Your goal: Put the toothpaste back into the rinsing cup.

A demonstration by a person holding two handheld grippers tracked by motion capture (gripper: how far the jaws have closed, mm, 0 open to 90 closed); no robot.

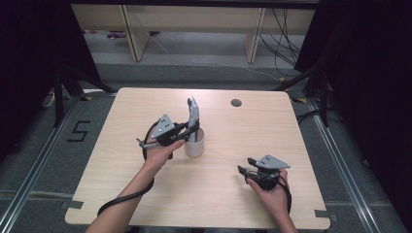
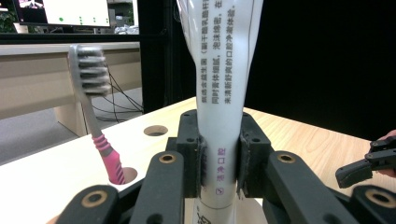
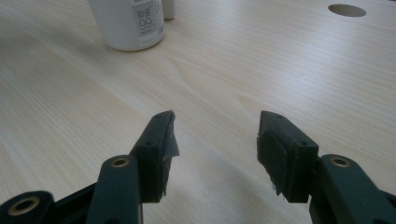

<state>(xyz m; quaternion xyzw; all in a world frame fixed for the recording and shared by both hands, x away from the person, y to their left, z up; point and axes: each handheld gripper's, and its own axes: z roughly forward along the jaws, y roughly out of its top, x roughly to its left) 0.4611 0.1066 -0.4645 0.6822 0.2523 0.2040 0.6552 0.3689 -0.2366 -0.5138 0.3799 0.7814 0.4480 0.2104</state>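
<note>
Standing upright in left tool (image 2: 219,161): toothpaste tube (image 2: 223,93), over cup (image 1: 195,143)

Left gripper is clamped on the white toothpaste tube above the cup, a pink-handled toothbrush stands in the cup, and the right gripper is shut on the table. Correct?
Not quite: the right gripper is open, its jaws apart over bare table, as the right gripper view shows. The left gripper does clamp the toothpaste tube, and the toothbrush stands in the cup.

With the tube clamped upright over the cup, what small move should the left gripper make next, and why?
Probably lower it: the left gripper holds the toothpaste tube upright at the white cup, where the toothbrush already stands. The jaws should open only once the tube rests inside.
</note>
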